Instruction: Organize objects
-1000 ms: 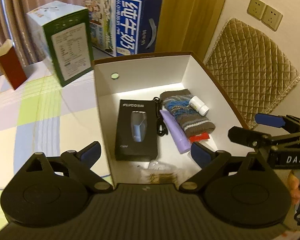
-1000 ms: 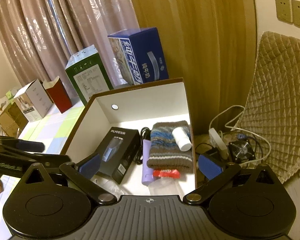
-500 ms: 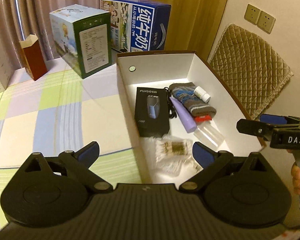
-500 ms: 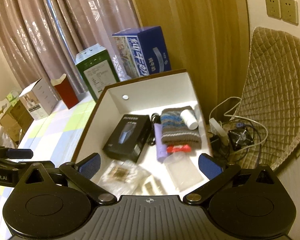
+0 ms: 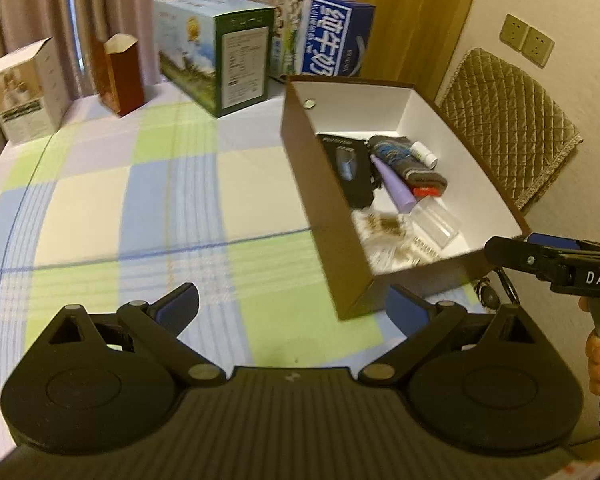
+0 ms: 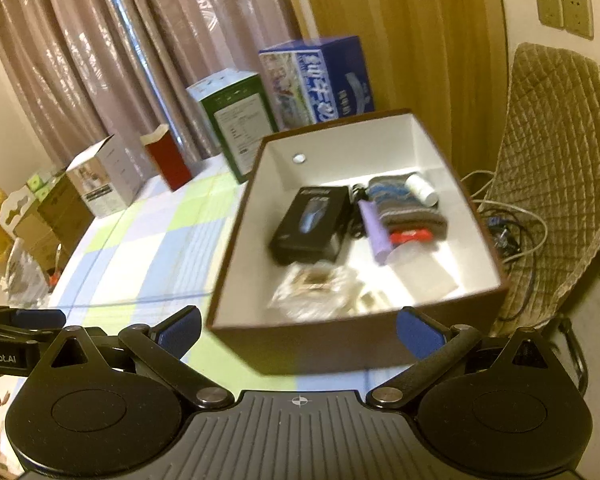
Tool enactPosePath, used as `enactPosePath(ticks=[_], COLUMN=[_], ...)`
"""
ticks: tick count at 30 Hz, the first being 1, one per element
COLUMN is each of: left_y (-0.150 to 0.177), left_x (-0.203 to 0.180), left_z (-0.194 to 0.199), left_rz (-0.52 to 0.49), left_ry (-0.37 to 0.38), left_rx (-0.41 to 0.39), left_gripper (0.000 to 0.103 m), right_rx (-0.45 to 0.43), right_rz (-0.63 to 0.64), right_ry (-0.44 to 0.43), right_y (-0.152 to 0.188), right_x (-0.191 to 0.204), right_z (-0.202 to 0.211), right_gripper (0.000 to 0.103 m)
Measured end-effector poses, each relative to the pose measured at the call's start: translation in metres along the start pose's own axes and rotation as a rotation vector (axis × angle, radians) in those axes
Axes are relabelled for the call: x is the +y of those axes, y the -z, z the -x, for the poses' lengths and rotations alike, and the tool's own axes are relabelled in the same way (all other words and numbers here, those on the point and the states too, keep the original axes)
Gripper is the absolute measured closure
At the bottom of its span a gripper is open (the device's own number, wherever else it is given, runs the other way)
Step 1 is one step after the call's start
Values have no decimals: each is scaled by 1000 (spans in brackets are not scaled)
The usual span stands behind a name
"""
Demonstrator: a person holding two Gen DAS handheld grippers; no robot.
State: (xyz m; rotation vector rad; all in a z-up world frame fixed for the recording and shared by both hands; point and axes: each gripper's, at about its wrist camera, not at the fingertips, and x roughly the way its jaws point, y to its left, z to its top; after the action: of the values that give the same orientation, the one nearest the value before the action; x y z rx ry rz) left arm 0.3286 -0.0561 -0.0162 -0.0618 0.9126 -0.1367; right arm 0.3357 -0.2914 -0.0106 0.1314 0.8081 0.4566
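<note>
**A:** Fig. 1, overview. Where do the task's things lie?

**B:** All of them sit in the open box [image 6: 380, 320], brown outside and white inside, at the table's [image 5: 140, 200] right-hand edge. Inside, seen from the right wrist: black razor package [image 6: 312, 224] toward 10 o'clock; purple tube [image 6: 374, 232] just beside it at centre; striped sock [image 6: 408, 208] toward 1 o'clock with a white bottle [image 6: 422, 190] resting on it; a small red item [image 6: 410, 235] at the sock's near end; clear plastic packets [image 6: 316, 288] toward 7 o'clock, blurred.

**A:** And the two tools?

**B:** Left gripper [image 5: 292, 308]: fingers spread wide, nothing between them, above bare tablecloth with the box at its 1 o'clock. Right gripper [image 6: 298, 328]: likewise parted and empty, the box's near wall straight ahead at 12 o'clock.

**A:** Which step is in hand?

**B:** Judged from the layout, the closing one. No loose object shows on the cloth; only the cartons [image 5: 236, 44] in a row along the far edge at 11 to 12 o'clock, which appear to be fixtures.

**A:** What does the next move call for?

**B:** Probably nothing but setting both tools down clear of the box. If one more item is wanted, it lies outside both views, and a search comes first.
</note>
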Motion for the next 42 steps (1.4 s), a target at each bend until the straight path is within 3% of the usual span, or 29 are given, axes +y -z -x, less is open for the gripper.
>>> enactPosePath(ticks=[20,42], left_y=[81,133], left_x=[58,101], left_z=[81,122], left_rz=[64,106], left_ry=[-30,-69], left_rx=[-19,-21], left_gripper=[5,5], right_rx=[68,107], right_rz=[69,151], right_ry=[-45,-63], right_y=[68,108], right_x=[87,148], right_z=[28,36], right_gripper=[2,2])
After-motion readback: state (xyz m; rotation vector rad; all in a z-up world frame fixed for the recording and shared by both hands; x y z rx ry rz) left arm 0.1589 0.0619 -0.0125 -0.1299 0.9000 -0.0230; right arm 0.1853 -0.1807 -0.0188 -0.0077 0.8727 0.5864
